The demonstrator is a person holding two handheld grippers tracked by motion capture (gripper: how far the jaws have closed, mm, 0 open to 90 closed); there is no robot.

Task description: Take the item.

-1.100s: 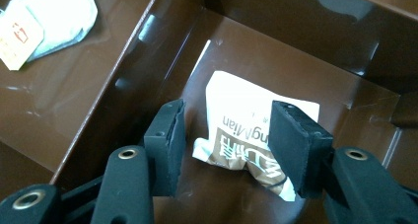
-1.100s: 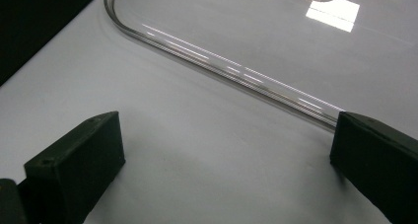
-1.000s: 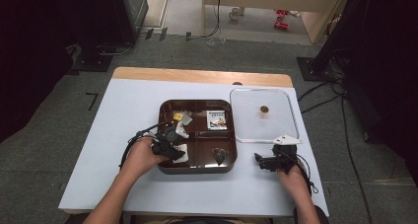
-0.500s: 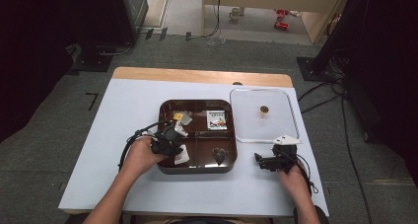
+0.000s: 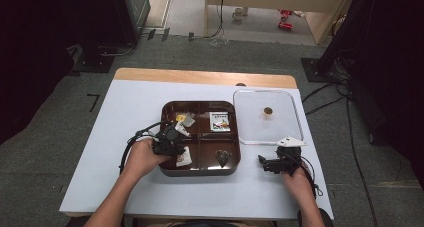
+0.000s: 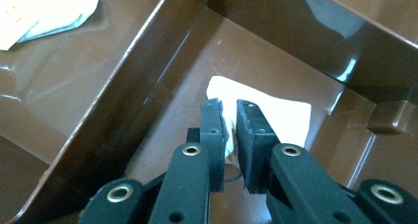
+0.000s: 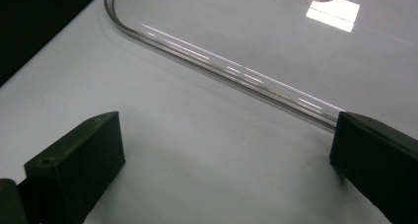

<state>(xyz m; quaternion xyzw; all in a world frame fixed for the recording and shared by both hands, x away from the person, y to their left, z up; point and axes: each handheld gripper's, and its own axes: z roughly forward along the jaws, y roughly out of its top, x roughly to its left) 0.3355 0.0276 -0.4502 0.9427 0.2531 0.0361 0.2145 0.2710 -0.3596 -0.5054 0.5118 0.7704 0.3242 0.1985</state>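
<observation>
A brown four-compartment tray (image 5: 200, 171) sits mid-table. My left gripper (image 5: 179, 149) reaches into its front left compartment, where a white packet (image 5: 184, 158) lies. In the left gripper view the gripper (image 6: 230, 110) has just been closing, and its pads now pinch the edge of the white packet (image 6: 278, 114). My right gripper (image 5: 261, 161) rests on the table right of the tray, and in the right gripper view it (image 7: 224, 135) stands open with bare tabletop between its jaws.
A clear plastic tray (image 5: 296, 118) holding a small brown object (image 5: 268, 110) stands at the right; its rim (image 7: 222, 61) runs just ahead of my right gripper. The brown tray also holds a printed packet (image 5: 219, 121), small wrappers (image 5: 184, 119) and a dark piece (image 5: 222, 157).
The left jaws have come together on the white packet in the front left compartment. Both hands stay where they were.
</observation>
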